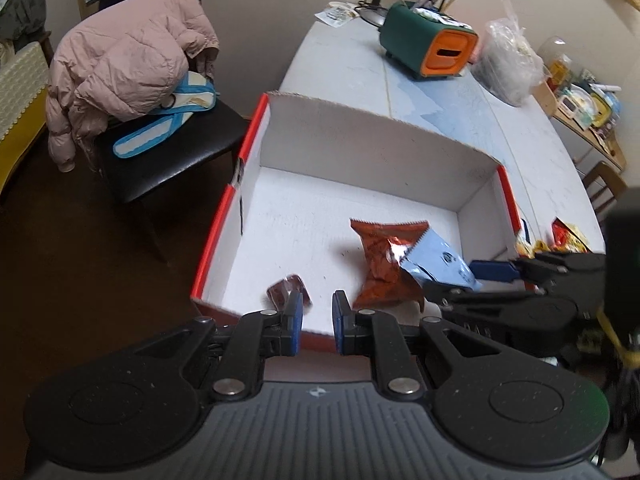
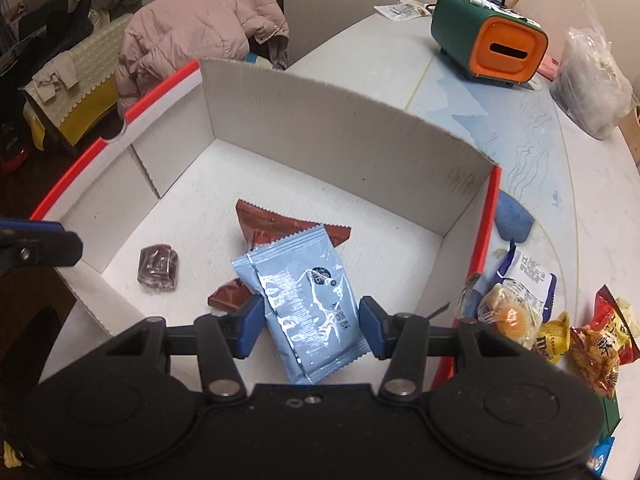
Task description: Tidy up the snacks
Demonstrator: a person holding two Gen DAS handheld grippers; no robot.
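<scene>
A white cardboard box (image 1: 360, 144) (image 2: 320, 120) with red outer edges stands open on the table. On its floor lie a red-brown packet (image 1: 380, 268) (image 2: 280, 224) and a small dark wrapped candy (image 1: 286, 290) (image 2: 158, 268). My right gripper (image 2: 312, 320) (image 1: 460, 280) reaches in over the box's right side, shut on a light blue packet (image 2: 308, 300) (image 1: 436, 264) held just above the red-brown one. My left gripper (image 1: 318, 312) hovers over the near wall, shut and empty, with the candy just beyond its left finger. Several loose snacks (image 2: 520, 312) (image 1: 568, 240) lie on the table right of the box.
A green and orange tissue holder (image 1: 428, 48) (image 2: 488, 40) and a clear plastic bag (image 1: 508, 64) (image 2: 592, 80) stand farther back on the table. A chair with a pink jacket (image 1: 128, 68) (image 2: 200, 28) is left of the box, beyond the table's edge.
</scene>
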